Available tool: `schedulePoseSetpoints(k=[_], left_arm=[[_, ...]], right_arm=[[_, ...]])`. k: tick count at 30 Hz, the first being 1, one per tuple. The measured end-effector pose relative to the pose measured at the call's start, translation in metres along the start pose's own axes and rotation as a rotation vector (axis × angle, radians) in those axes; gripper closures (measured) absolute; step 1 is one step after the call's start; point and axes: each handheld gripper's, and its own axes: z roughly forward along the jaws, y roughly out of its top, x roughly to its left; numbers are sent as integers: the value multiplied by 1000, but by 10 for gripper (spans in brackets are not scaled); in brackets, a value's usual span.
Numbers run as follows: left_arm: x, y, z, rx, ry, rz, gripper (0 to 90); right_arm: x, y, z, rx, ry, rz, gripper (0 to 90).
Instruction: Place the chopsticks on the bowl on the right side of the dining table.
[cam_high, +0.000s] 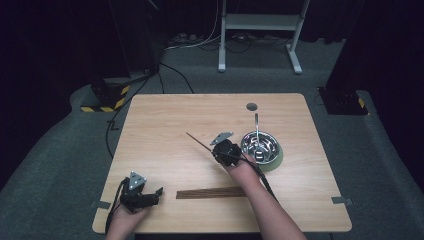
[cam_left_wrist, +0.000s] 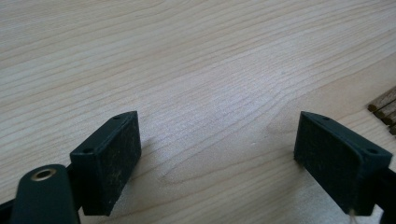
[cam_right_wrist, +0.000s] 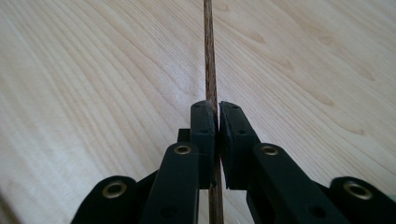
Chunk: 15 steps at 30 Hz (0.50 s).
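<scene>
Right hand-held gripper (cam_right_wrist: 216, 122) clamping chopstick (cam_right_wrist: 208, 56)

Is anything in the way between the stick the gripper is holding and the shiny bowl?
Nothing visible blocks it. The right gripper is shut on one chopstick, and the steel bowl sits right beside it on the table. A utensil already leans in the bowl, so it could get bumped.

The right gripper (cam_right_wrist: 217, 112) pinches 1 brown chopstick (cam_right_wrist: 208, 56) upright between closed jaws above the wooden table (cam_right_wrist: 93, 84)
</scene>
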Motion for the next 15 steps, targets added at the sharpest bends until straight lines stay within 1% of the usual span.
schedulePoseSetpoints(k=[2, 4, 6, 7, 8, 11, 12, 14, 15], left_arm=[[0, 0, 0, 0, 0, 0, 147], [0, 0, 0, 0, 0, 0, 147], [0, 0, 0, 0, 0, 0, 147], [0, 0, 0, 1, 1, 6, 147], [0, 0, 0, 1, 0, 6, 147], [1, 0, 0, 1, 0, 9, 147], [1, 0, 0, 1, 0, 9, 147], [1, 0, 0, 1, 0, 9, 147], [1, 0, 0, 1, 0, 9, 147]], right_arm=[[0, -2, -9, -15, 1, 11, 844], [-1, -4, -19, -30, -15, 14, 844], [-3, -8, -27, -35, -26, 15, 844], [-5, -10, -32, -31, -19, 28, 844], [-9, -13, -37, -38, -31, 28, 844], [-17, -20, -48, -37, -42, 57, 844], [-19, -22, -50, -38, -46, 55, 844], [-26, -28, -58, -28, -56, 64, 844], [-28, -30, -61, -28, -59, 58, 844]])
